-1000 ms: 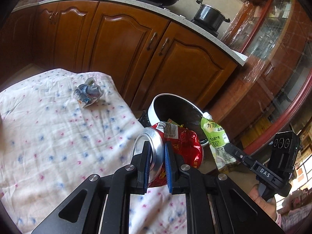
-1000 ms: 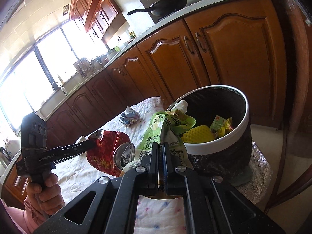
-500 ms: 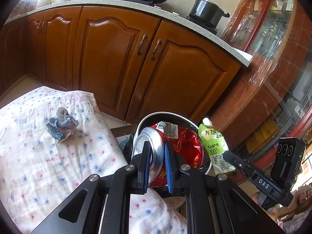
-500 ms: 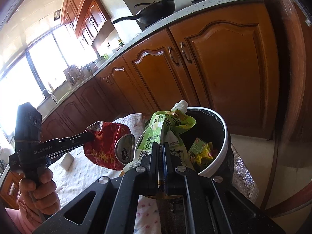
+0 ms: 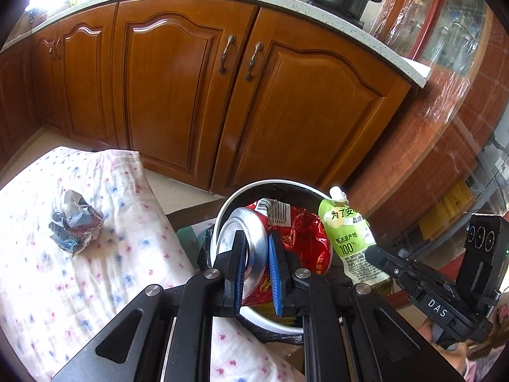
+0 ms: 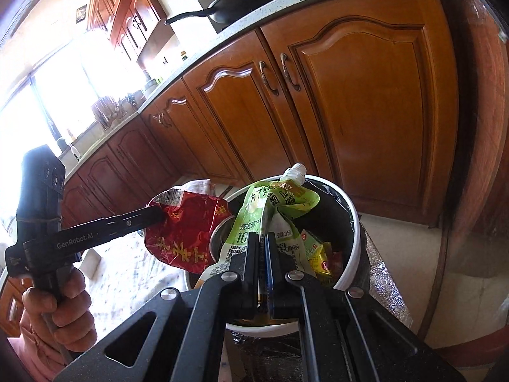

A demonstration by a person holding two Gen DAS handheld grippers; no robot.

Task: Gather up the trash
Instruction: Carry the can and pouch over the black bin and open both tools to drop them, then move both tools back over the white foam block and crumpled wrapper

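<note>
Carried both catches over the white-rimmed bin (image 5: 222, 219) at lower centre: left gripper (image 5: 257, 254) clenched on crushed red can (image 5: 248, 238), right gripper (image 6: 261, 254) clamped on green pouch (image 6: 254, 219). Next, likely: unclench above the opening. Crumpled wrapper (image 5: 74, 224) seen only at left wrist's lower left; bin contents only from right wrist.

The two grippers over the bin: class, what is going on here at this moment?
A person is clearing rubbish with a handheld gripper in each hand. The left gripper is shut on a crushed can and red wrapper; the right gripper is shut on a green spouted pouch. Both loads hang over the white-rimmed bin, which already holds some wrappers. One crumpled wrapper lies on the spotted cloth, not yet collected.
</note>
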